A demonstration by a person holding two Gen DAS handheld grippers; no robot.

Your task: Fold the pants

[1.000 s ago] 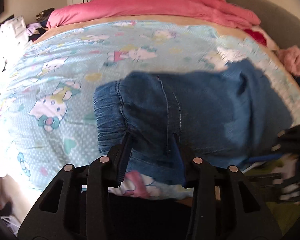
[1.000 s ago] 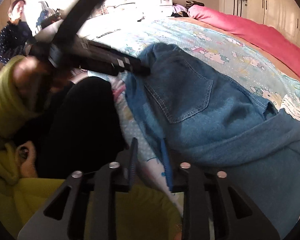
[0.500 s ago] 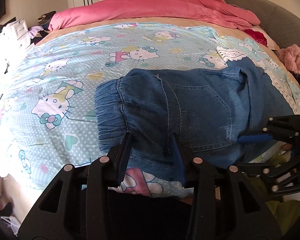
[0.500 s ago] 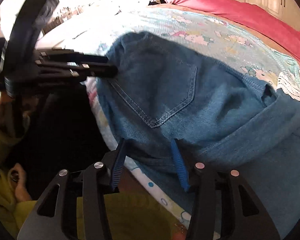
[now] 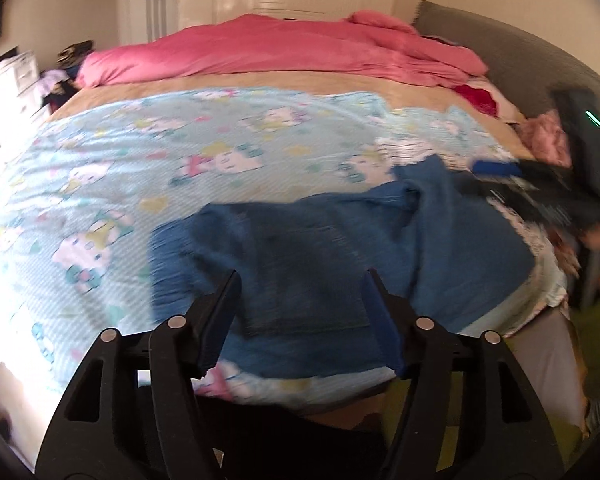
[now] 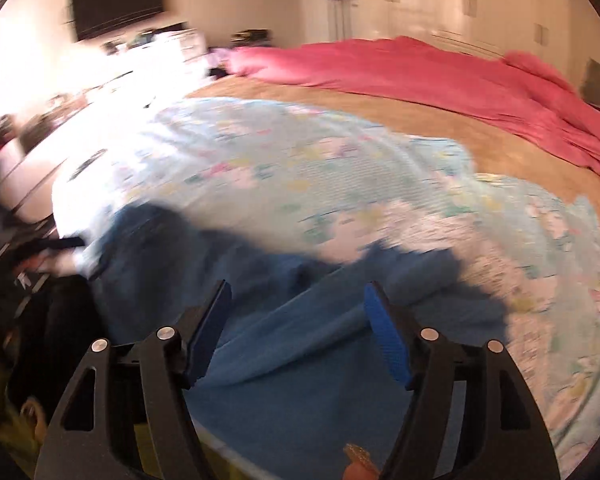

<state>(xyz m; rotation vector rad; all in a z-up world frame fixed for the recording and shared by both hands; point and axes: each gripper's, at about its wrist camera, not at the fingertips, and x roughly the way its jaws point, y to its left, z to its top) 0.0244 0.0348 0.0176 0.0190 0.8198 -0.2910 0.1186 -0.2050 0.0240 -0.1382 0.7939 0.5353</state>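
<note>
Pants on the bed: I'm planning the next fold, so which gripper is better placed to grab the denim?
Probably the left gripper: its open jaws frame the folded pants. The right gripper, also open, faces the looser leg fabric.

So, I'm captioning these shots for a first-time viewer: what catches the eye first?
The blue denim pants lying folded at the near edge of the bed, on a pale blue cartoon-cat sheet. Behind them, a bright pink duvet is heaped along the far side.
</note>
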